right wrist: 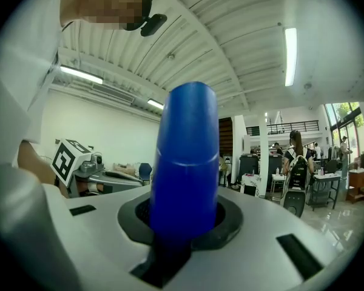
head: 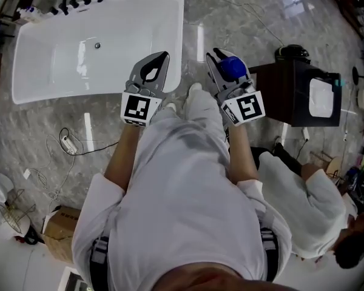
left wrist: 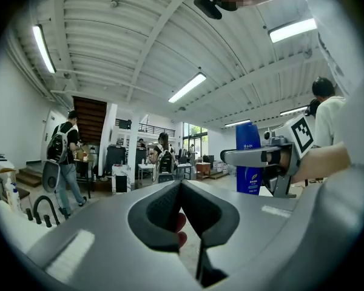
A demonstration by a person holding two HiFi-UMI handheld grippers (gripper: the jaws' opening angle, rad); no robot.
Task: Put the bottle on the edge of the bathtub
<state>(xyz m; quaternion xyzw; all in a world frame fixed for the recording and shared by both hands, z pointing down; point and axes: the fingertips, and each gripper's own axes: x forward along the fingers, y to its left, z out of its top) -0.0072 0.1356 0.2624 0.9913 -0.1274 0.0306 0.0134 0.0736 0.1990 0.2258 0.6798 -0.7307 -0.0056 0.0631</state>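
Observation:
A blue bottle [head: 232, 67] stands upright between the jaws of my right gripper [head: 225, 59], which is shut on it. In the right gripper view the blue bottle [right wrist: 185, 162] fills the middle, rising out of the right gripper [right wrist: 183, 226]. My left gripper [head: 164, 56] is beside it, shut with nothing held; its tips meet over the bathtub's near right corner. The white bathtub [head: 170, 35] lies ahead and to the left on the marble floor, black taps [head: 76, 2] at its far end. The left gripper view shows the left gripper [left wrist: 181, 185], and the bottle [left wrist: 249, 162] at the right.
A black cabinet [head: 309, 93] stands to the right. A second person in white [head: 309, 205] crouches at the lower right. A cable and power strip [head: 67, 143] and a cardboard box [head: 60, 223] lie on the floor at the left. People with backpacks [left wrist: 64, 156] stand far off.

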